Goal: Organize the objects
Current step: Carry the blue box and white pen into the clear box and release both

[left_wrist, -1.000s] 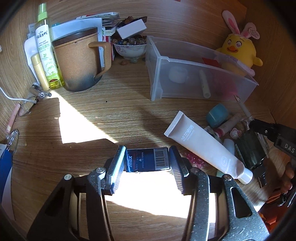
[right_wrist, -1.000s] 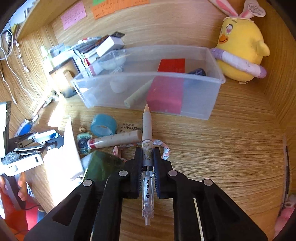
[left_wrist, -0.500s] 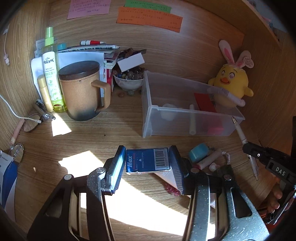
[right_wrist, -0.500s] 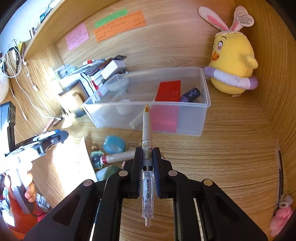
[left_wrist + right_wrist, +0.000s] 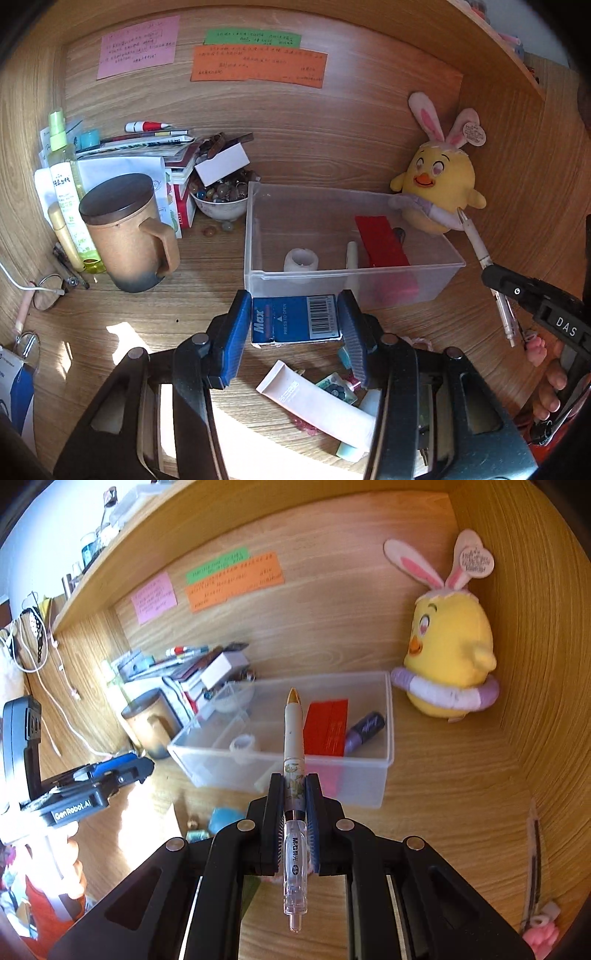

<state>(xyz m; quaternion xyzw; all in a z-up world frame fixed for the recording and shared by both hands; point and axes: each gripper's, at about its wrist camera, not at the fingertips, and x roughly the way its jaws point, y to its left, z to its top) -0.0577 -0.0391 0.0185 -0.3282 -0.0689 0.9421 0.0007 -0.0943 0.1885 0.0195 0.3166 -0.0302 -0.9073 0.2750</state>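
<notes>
My left gripper (image 5: 295, 325) is shut on a small blue Max staples box (image 5: 295, 320), held in the air just in front of the clear plastic bin (image 5: 258, 236). My right gripper (image 5: 294, 786) is shut on a cream pen (image 5: 293, 738) with a clear end, its tip pointing over the clear plastic bin (image 5: 384, 775). The bin holds a red box (image 5: 327, 725), a purple tube (image 5: 364, 727), a white tape roll (image 5: 301, 259) and a pale stick. In the left wrist view the right gripper (image 5: 491, 273) and its pen (image 5: 476, 240) show at the right.
A lidded brown mug (image 5: 127, 229), a spray bottle (image 5: 68, 192), stacked papers and a bowl of beads (image 5: 219, 197) stand at the back left. A yellow plush chick (image 5: 437, 192) sits right of the bin. A white tube (image 5: 317, 406) and small items lie below my left gripper.
Both grippers have risen with their loads, and the views now look down into the bin. The white tube and the clutter have dropped lower in view.
</notes>
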